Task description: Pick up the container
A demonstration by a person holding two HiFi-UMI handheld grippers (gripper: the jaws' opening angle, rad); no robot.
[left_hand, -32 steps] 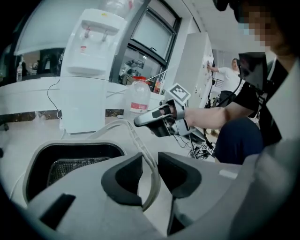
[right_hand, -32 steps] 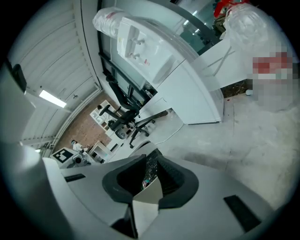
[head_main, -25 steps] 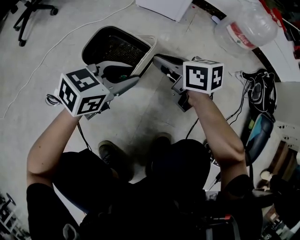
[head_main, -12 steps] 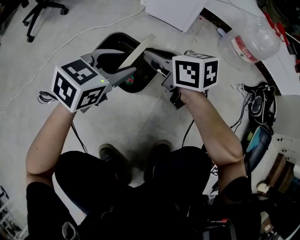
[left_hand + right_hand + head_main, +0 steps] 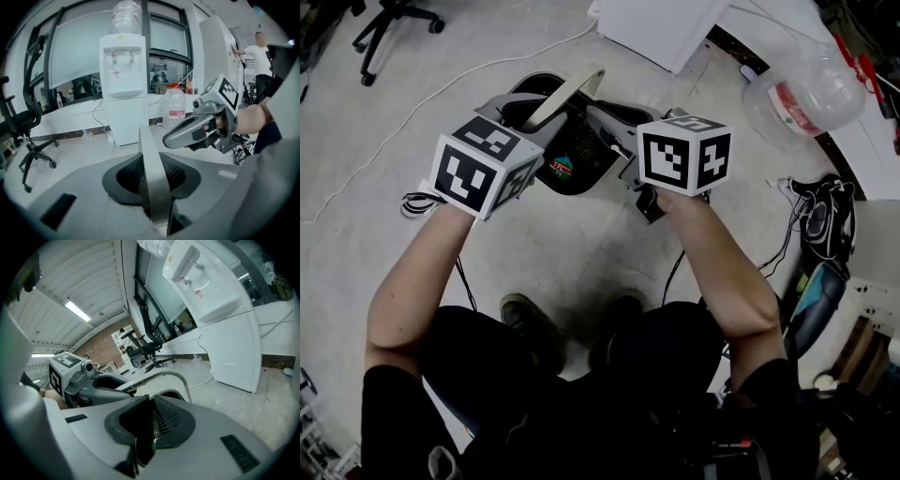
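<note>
**Claws clamped on the bin, one each side**

From the head view: closing the left claw (image 5: 542,112) on the pale rim (image 5: 565,91) of the black mesh bin (image 5: 586,155), with the rim already between the jaws. Pinching the bin's opposite wall with the right claw (image 5: 605,122), jaws nearly together. Holding the bin up between the two, tilted, over the grey floor (image 5: 581,248). Beyond the bin, the foot of a white dispenser (image 5: 661,23). Off to the right, a large bottle (image 5: 806,80). At far left, a chair (image 5: 394,14).

From the left gripper view: rim strip (image 5: 152,178) upright between the jaws, pressed on both faces, with mesh (image 5: 177,172) just behind it. Just beyond, to the right, the other claw with a hand wrapped round it. Farther back, the dispenser by the windows and the bottle standing beside it.

From the right gripper view: mesh wall (image 5: 157,427) edge-on between the jaws and gripped tight. Past it, the rim arching leftwards into the left claw.
</note>
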